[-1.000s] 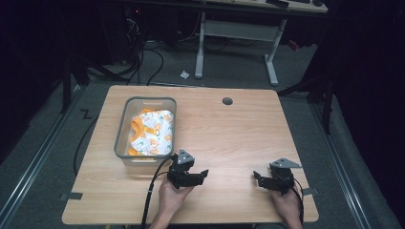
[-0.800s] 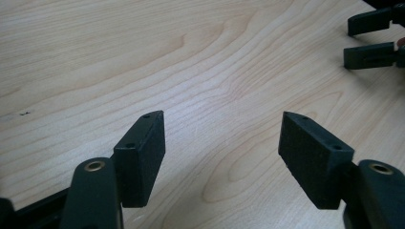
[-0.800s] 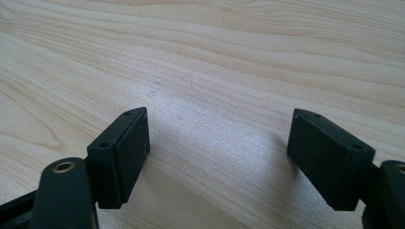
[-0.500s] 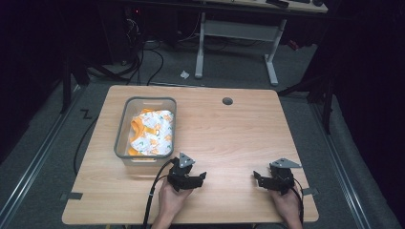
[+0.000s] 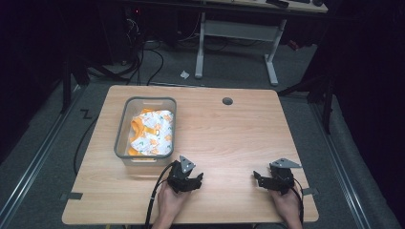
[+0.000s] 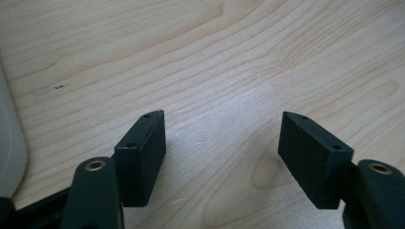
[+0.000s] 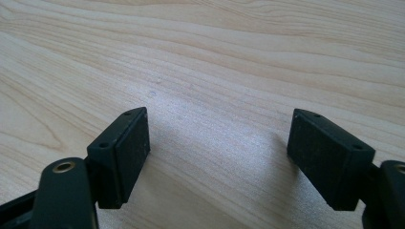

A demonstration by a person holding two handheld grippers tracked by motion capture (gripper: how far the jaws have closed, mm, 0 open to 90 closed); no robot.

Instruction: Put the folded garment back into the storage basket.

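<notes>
Dim room: grey floor [image 5: 43, 157], cables [image 5: 143, 57], white-legged desk [image 5: 236, 33] behind.

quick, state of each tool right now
Left tool: open, holding nothing, over bare table.
Right tool: open, holding nothing, over bare table.

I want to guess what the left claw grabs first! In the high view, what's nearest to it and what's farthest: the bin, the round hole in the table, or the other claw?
1. The clear bin of patterned cloth, just beyond the left claw, slightly to its left.
2. The right claw, across the table's near edge.
3. The round hole, at the far edge.
</notes>
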